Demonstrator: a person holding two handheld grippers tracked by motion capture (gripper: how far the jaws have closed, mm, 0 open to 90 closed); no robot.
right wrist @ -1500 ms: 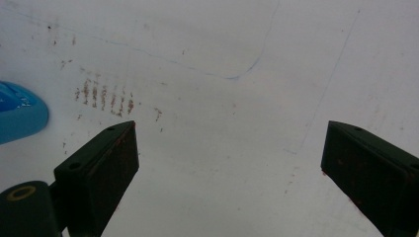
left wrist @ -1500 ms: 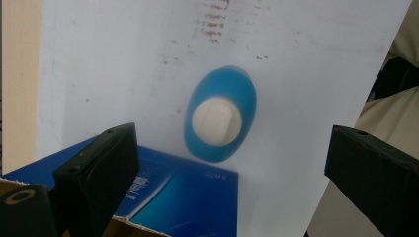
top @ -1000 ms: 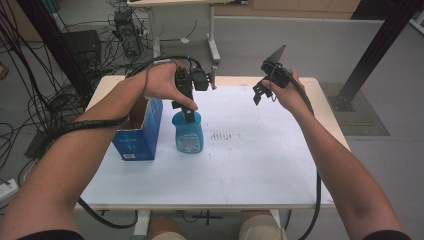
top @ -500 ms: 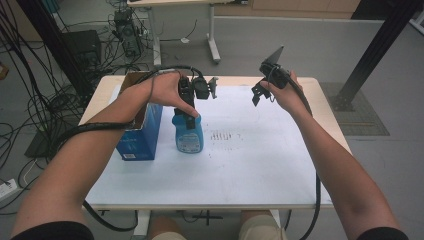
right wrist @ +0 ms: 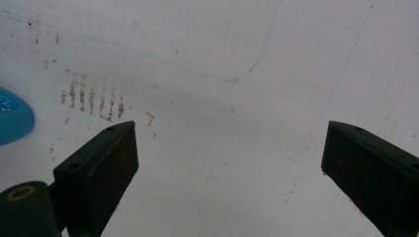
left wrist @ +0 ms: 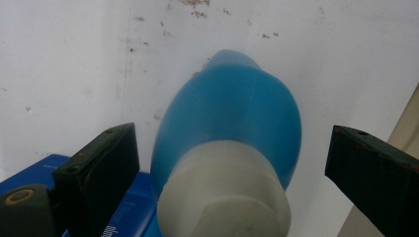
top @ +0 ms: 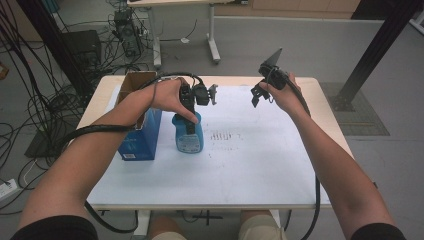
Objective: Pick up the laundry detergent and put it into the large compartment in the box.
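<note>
Blue bottle point(top: 188, 135) with a white cap point(left wrist: 225, 195), upright on the white sheet covering the bench point(top: 260, 165), near the left rear part. Long axis vertical, cap pointing straight up. Just beside it on the left, possibly touching, blue cardboard box point(top: 141, 131) with its top flaps open.

Left gripper point(top: 192, 107) directly above the bottle, pointing down along that vertical axis. Seen from the left gripper view: cap centred between the two black jaws, both jaws spread wide and well clear of the cap on either side, nothing gripped. Blue shoulder of the bottle widening below the cap, corner of the box at lower left. Judged from this: straight descent needed, then closing on the cap or neck; little sideways correction called for, since the cap already sits on the midline between the jaws.

Right gripper point(top: 261, 92) held up over the far right part of the bench, well apart from the bottle. From the right gripper view: jaws wide apart and empty, aimed at bare white sheet with faint brown smudges point(right wrist: 91, 101) and a thin blue pen line point(right wrist: 232, 79); edge of the bottle at the far left of that view. Bottle lying to the left of this gripper, across the sheet.

Left hand clearly the nearer of the two; likely the one to take the bottle.
</note>
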